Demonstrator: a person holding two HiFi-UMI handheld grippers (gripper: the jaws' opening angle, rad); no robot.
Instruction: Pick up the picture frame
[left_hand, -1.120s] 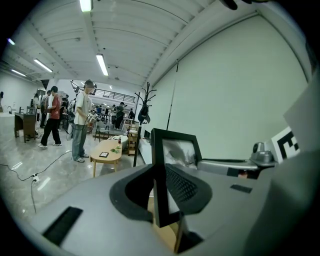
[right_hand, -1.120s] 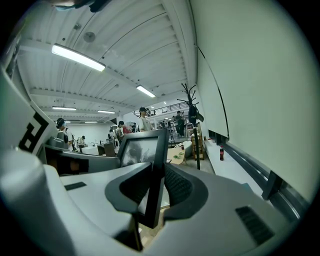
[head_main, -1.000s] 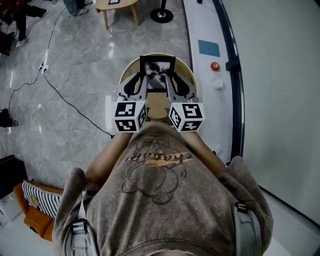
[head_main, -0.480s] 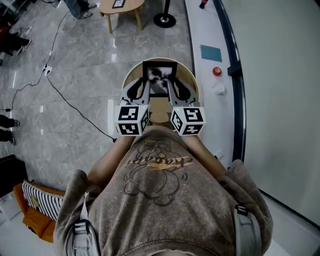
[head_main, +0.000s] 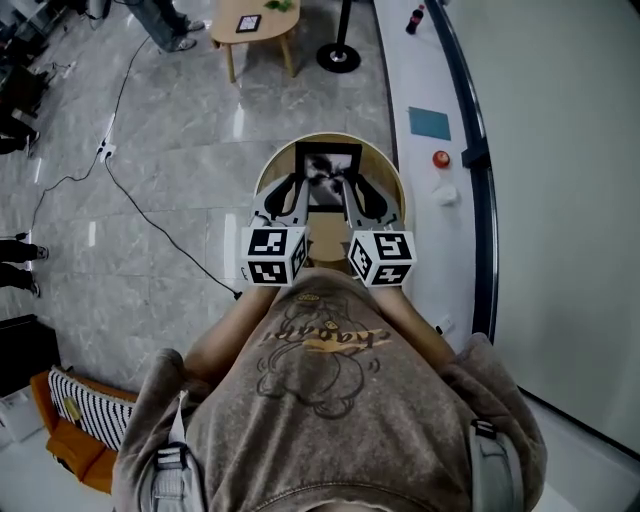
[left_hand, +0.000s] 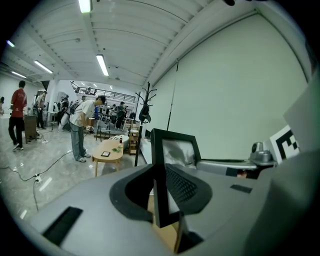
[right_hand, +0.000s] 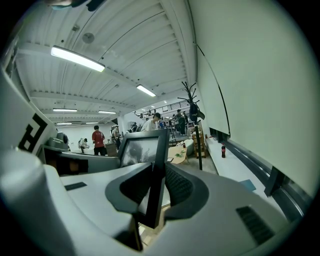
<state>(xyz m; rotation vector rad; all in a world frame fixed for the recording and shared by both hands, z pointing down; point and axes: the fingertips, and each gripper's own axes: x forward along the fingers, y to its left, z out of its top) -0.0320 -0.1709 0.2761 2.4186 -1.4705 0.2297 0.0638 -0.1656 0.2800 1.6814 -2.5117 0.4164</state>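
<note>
Sweatshirt (head_main: 330, 400) print: cursive word across chest, upside down, not legible.
Marker cubes (head_main: 275, 255) on left claw (head_main: 299, 188), right claw (head_main: 353, 188): black-and-white square codes, no letters.
Bottle (head_main: 414, 20) label: too small to read.

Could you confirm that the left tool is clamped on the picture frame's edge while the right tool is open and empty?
Not quite: the right tool is not open and empty. The right gripper view shows it clamped on the other edge of the picture frame, while the left tool grips its own edge.
</note>
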